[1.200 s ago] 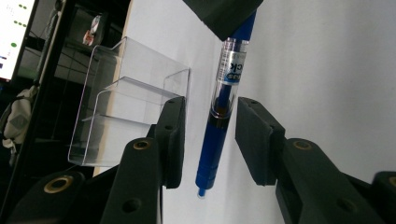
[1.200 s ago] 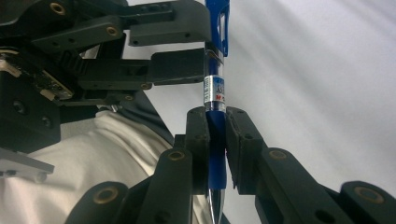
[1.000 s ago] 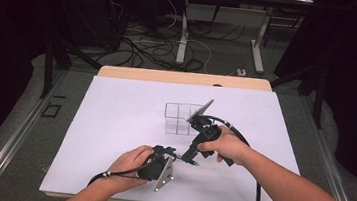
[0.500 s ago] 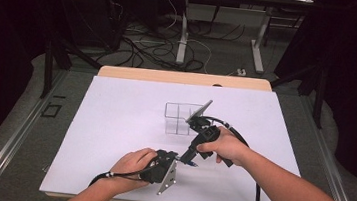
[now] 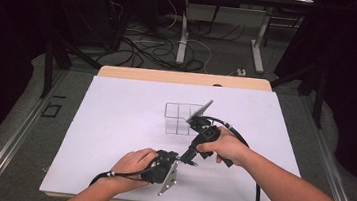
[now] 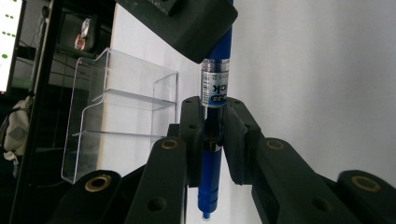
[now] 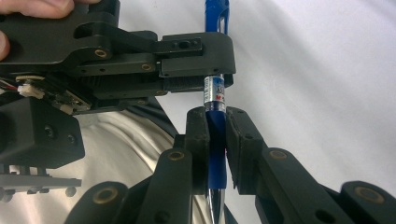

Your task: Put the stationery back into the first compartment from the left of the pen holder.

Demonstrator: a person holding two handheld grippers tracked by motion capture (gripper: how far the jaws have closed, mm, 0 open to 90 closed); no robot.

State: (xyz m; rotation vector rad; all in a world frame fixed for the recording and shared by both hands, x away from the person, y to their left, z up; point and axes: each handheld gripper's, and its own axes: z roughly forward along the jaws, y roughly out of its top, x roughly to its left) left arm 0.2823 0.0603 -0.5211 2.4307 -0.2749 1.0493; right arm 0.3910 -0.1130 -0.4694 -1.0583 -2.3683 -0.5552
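Note:
A blue pen with a clear labelled section is clamped by both grippers at once. My left gripper is shut on its barrel, and my right gripper is shut on the blue grip part. In the high view the left gripper and right gripper meet tip to tip over the near middle of the white table, with the pen a small blue streak between them. The left gripper crosses the top of the right gripper view.
A clear acrylic organiser with open compartments stands just beyond the grippers, also seen as the clear organiser in the left gripper view. Black cables trail from both grippers. Table legs and loose cables lie on the floor beyond the far edge.
The left gripper has edged slightly right toward the right gripper. Both stay shut on the pen.

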